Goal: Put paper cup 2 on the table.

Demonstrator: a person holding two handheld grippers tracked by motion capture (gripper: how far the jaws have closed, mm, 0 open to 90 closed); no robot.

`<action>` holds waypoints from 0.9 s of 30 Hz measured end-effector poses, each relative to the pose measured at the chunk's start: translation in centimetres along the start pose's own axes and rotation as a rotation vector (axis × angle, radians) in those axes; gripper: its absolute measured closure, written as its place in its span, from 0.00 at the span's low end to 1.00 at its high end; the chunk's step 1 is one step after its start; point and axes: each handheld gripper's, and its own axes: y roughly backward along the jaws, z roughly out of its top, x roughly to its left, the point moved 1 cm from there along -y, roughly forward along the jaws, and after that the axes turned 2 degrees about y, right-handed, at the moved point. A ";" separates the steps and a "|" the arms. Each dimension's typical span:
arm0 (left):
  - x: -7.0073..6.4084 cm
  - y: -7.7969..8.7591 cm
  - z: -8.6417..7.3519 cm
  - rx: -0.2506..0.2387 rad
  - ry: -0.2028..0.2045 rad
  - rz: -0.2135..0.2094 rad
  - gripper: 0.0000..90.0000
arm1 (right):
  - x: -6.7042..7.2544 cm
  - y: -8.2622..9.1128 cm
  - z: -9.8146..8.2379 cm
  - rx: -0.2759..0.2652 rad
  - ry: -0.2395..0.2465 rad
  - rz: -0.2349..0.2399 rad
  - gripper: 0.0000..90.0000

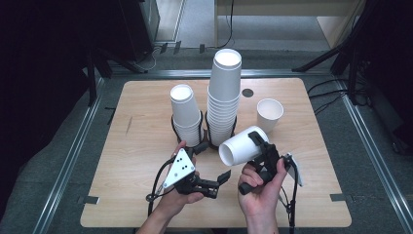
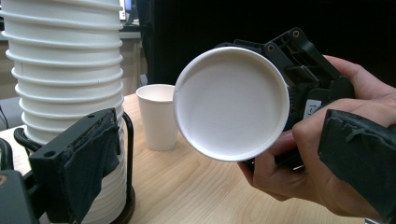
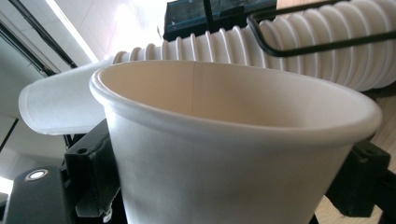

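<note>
- A light wooden table (image 1: 146, 195) stands on grey carpet, with a dark room and black stands around it; two racked stacks of white paper cups sit near its middle.
- Leftmost is the short stack (image 1: 185, 114), upright in a black wire holder, its mouth facing up.
- Just right of it rises the tall stack (image 1: 223, 95), also in a wire holder; in the left gripper view its ribbed rims (image 2: 65, 70) fill the left side.
- The left gripper (image 1: 214, 181) lies low in front of the stacks, pointing right toward the other hand. Its jaws stand apart with nothing between them: in its own view one padded jaw sits at lower left and the other at far right.
- The held cup (image 1: 242, 145) lies on its side in the right gripper (image 1: 260, 146), whose jaws are clamped on the cup's wall near the base. Its long axis runs roughly level, base to the right and mouth aimed left and toward the person, so the left gripper view looks straight into its round opening (image 2: 231, 102).
- That mouth sits just right of the tall stack's foot and well below its top, so I judge the cup must be turned upright and lifted before it can be nested or set down.
- The right hand (image 1: 263, 192) alone carries the cup; the left gripper is near it, apart.
- Farthest right, a single cup (image 1: 269, 114) stands upright on the table, clear of both grippers.
</note>
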 end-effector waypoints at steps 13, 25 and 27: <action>0.0 -0.1 -0.1 0.004 0.001 -0.006 0.00 | 0.3 0.7 1.1 -0.038 0.012 0.007 0.15; 0.1 0.0 -0.1 0.004 0.001 -0.003 0.00 | 0.7 0.9 1.0 -0.060 0.071 0.004 0.15; 0.1 0.0 -0.1 0.005 0.003 -0.003 0.00 | 0.9 1.0 1.0 -0.068 0.101 0.010 0.16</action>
